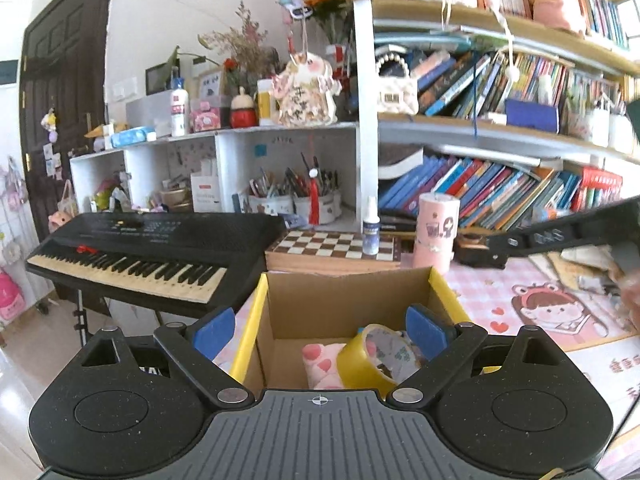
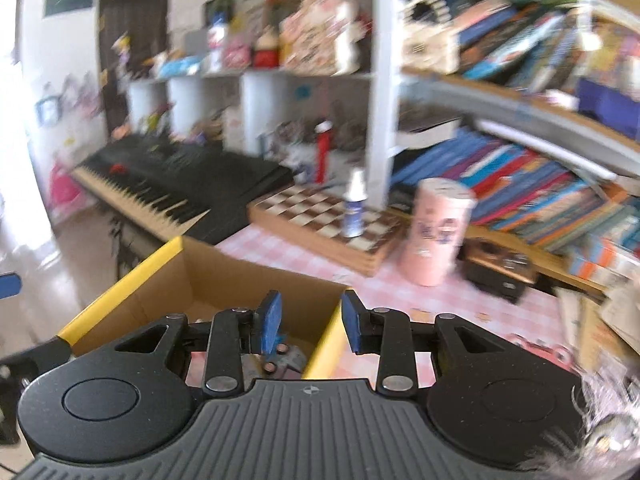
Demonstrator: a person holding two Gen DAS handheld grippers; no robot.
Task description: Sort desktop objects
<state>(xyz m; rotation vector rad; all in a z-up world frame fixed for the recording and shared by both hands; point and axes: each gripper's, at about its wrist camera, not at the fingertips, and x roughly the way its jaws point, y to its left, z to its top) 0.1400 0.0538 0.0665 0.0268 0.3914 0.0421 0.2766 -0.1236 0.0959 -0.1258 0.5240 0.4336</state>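
Leaning tilted in box [image 1: 280, 312] (hole sideways): tape roll [image 1: 372, 360].

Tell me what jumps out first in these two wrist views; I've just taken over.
The open cardboard box with yellow flaps sits right below both grippers, already holding a roll of yellow tape beside a pink paw-print plush. Behind it on the pink checked tablecloth stand a chessboard with a small spray bottle on it and a pink cylindrical tin. A black keyboard lies left, packed bookshelves behind.
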